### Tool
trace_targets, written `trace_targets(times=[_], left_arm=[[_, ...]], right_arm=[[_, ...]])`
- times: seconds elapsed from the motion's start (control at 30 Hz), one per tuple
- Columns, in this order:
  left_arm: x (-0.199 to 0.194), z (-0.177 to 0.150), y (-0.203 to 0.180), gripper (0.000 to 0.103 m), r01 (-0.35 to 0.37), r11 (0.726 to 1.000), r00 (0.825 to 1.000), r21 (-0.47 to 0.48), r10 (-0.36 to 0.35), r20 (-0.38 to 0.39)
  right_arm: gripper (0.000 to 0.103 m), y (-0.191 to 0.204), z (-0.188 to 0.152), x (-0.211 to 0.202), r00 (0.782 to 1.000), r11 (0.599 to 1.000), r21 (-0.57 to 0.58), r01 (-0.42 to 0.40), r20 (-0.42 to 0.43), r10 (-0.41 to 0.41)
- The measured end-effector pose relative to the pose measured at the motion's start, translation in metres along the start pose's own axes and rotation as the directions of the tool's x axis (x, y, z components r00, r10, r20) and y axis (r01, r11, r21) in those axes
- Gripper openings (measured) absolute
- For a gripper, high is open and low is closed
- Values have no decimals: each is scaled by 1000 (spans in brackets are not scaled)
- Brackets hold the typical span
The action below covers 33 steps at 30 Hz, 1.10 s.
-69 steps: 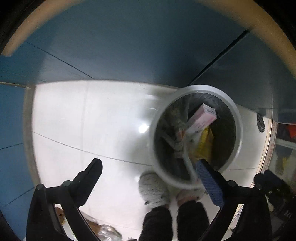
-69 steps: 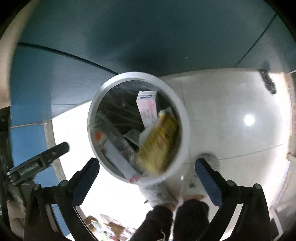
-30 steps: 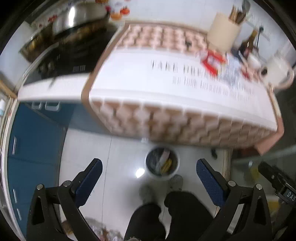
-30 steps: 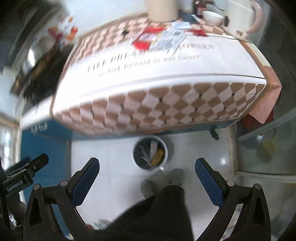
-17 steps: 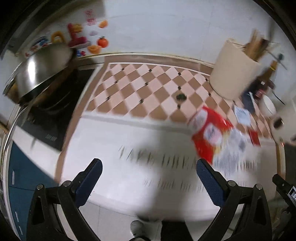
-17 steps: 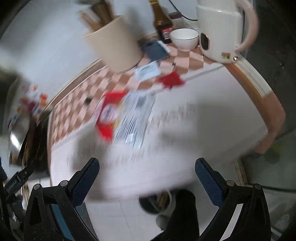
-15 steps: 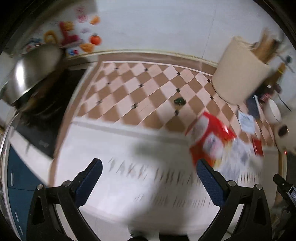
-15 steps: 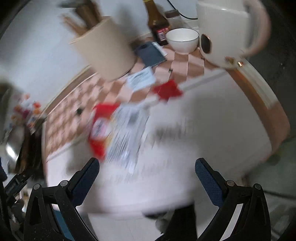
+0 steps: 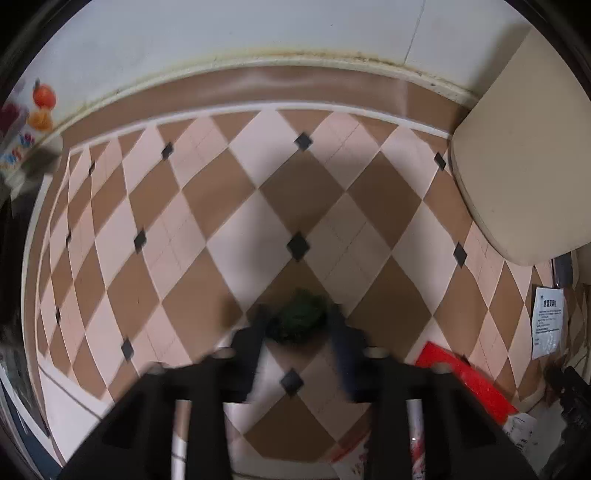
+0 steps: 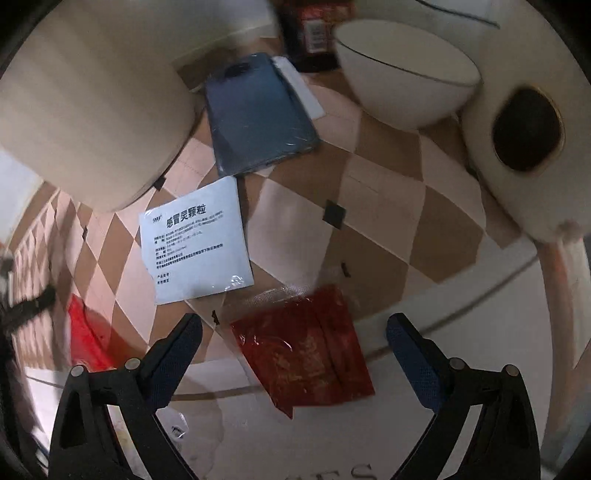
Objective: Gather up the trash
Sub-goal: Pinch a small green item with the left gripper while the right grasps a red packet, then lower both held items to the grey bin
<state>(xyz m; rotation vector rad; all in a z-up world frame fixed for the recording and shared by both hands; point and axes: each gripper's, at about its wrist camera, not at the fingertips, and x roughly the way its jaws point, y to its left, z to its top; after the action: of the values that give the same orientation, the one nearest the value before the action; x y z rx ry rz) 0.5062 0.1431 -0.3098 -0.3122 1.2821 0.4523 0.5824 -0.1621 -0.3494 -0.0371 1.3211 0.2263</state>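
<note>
A small dark green scrap (image 9: 300, 314) lies on the brown-and-pink checked cloth (image 9: 207, 206). My left gripper (image 9: 298, 329) points down at it. Its jaws are closing, and the blurred fingers (image 9: 258, 332) touch the scrap on both sides. My right gripper (image 10: 295, 325) is open just above a crumpled red sachet (image 10: 306, 354), which lies between its fingers without touching them. Beyond that lie a white printed sachet (image 10: 195, 243) and a blue packet (image 10: 258, 114). A red bag (image 9: 465, 376) shows at the right of the left wrist view.
A cream utensil holder (image 10: 85, 99) stands close at the back left, with a white bowl (image 10: 402, 74), a dark bottle (image 10: 314, 33) and a cream kettle (image 10: 517, 147) at the back right. A white wall (image 9: 258, 33) runs behind the counter.
Both grippers rose from the floor bin, swung over the counter and dropped close to the cloth. The left jaws went from wide open to narrow around the green scrap.
</note>
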Motion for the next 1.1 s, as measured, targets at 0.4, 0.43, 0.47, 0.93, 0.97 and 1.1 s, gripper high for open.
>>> trace_targets(times=[0.4,0.43,0.47,0.93,0.97,1.1], left_arm=[[-59,-50,9,23,-42,999,994,34,38,102],[-71,-58,12,23,-33,999,993,30,29,118],[-88,-69,15,23,-19,999,990,29,15,141],[-204,-252,91,24,152,984,965,96,-169,200],[-203,-270,97,24,166,982,968,96,-180,177],[-190,-336,117,24,188,977,978,101,-196,70]], right_arm=[[3,-4,-22,-30,986,997,-43,-60,155,66],[3,-9,-24,-41,981,996,-20,-81,175,84],[3,-10,-26,-48,978,996,-10,-92,186,93],[3,13,-238,-228,904,969,35,-244,370,215],[3,18,-267,-234,907,967,32,-253,355,226],[3,32,-352,-232,933,965,29,-262,263,246]])
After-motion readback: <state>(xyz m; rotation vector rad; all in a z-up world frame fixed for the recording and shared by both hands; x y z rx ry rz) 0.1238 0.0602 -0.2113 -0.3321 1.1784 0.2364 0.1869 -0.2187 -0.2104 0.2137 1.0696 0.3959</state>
